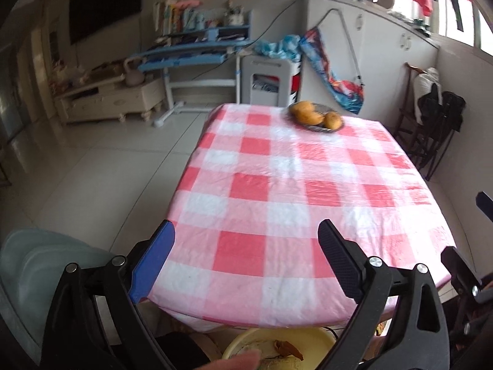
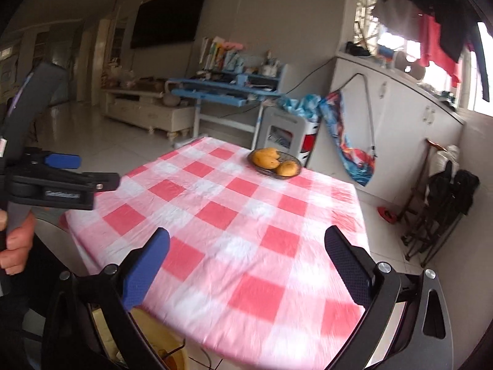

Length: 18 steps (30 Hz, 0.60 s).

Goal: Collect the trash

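My left gripper [image 1: 246, 237] is open above the near edge of a table with a pink and white checked cloth [image 1: 292, 185], with nothing between its fingers. Below that edge stands a yellow basin [image 1: 311, 339] holding brown peel scraps [image 1: 289, 350]. My right gripper [image 2: 246, 243] is open too, empty, over the near part of the same cloth [image 2: 234, 215]. The left gripper [image 2: 61, 169] shows at the left of the right wrist view, held by a hand [image 2: 17, 243]. The yellow basin [image 2: 157, 333] peeks out under the table corner.
A dish of mangoes [image 1: 317, 117] sits at the table's far end, also in the right wrist view as the mango dish [image 2: 274, 162]. A pale green chair back [image 1: 34, 274] is at my left. Dark folded chairs [image 2: 443, 209] stand against the right wall. A blue desk [image 1: 191, 52] stands beyond.
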Tool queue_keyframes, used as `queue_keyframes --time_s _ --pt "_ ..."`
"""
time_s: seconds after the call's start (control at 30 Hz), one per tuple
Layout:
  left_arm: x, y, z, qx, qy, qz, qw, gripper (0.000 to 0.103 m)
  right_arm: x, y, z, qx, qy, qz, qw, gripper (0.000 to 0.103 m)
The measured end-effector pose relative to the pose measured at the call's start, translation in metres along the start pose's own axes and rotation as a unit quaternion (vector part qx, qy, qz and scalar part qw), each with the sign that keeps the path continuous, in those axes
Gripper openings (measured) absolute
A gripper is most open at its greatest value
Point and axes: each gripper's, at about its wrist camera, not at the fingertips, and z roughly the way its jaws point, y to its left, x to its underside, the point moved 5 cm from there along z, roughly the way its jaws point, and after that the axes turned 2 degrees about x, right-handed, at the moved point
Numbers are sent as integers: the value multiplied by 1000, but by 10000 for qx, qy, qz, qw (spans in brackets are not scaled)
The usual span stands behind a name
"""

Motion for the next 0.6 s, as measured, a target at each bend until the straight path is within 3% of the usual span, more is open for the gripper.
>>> queue_keyframes --time_s 0.3,0.6 --pt "2 -11 -33 51 -335 105 9994 94 10 -23 -13 229 -9 975 9950 97" --pt "5 -14 -41 63 -459 164 9988 96 16 -18 -9 344 2 934 9950 97"
